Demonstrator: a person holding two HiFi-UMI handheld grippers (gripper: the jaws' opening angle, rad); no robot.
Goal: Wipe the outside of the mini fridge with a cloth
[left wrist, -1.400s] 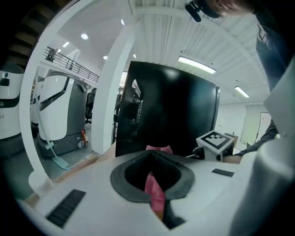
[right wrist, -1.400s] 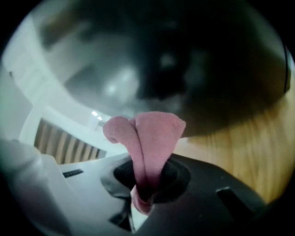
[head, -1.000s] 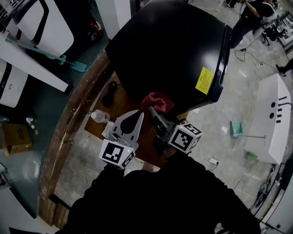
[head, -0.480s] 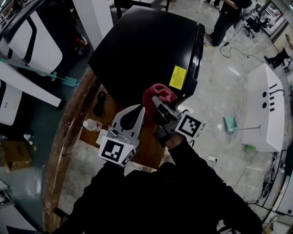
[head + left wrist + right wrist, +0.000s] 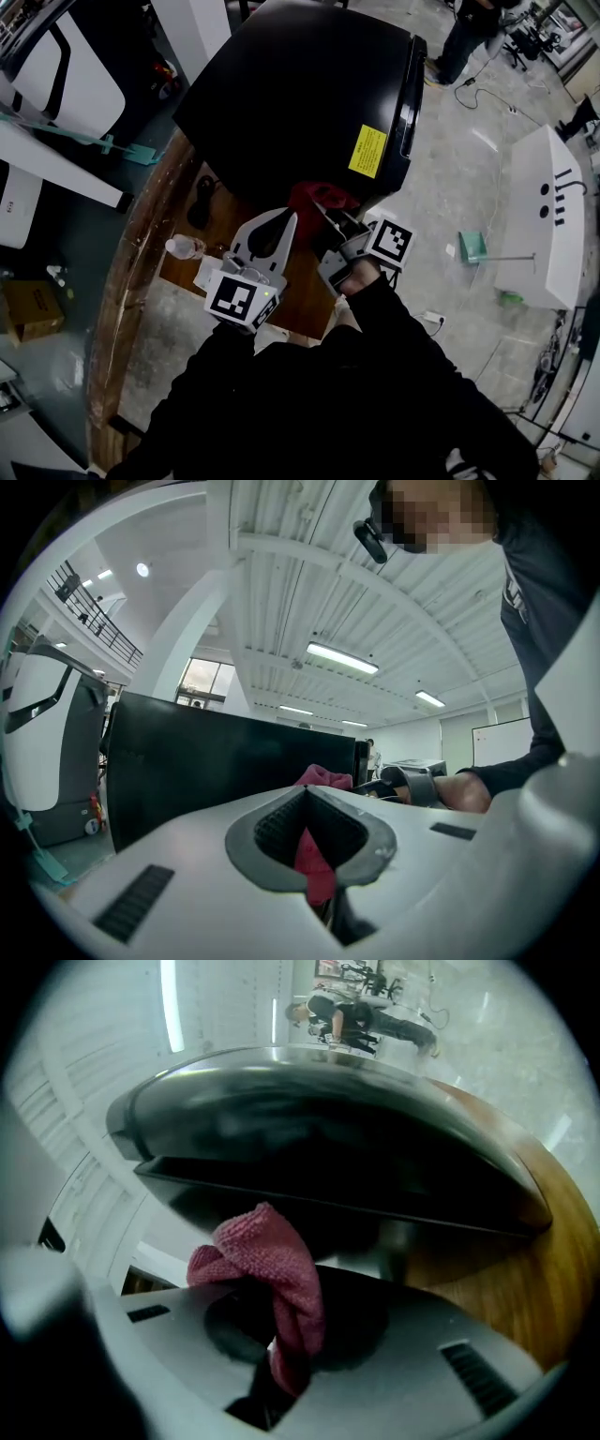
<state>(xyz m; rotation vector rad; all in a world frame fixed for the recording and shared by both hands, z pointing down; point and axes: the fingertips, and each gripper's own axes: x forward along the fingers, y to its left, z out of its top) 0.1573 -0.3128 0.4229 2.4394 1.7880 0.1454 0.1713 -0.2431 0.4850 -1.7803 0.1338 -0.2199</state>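
Wooden table (image 5: 150, 246), head view: your right hand-held gripper (image 5: 328, 216) has brought the red cloth (image 5: 312, 198) up to the black mini fridge (image 5: 300, 94), so wiping can begin. Left gripper view: your left hand-held gripper (image 5: 305, 792) has its jaws together. Right gripper view: jaws clamp the cloth.

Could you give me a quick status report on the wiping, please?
Right hand-held gripper shut on red cloth, held at mini fridge edge near yellow label. Left hand-held gripper shut, empty. Bottle on table, off to the left.
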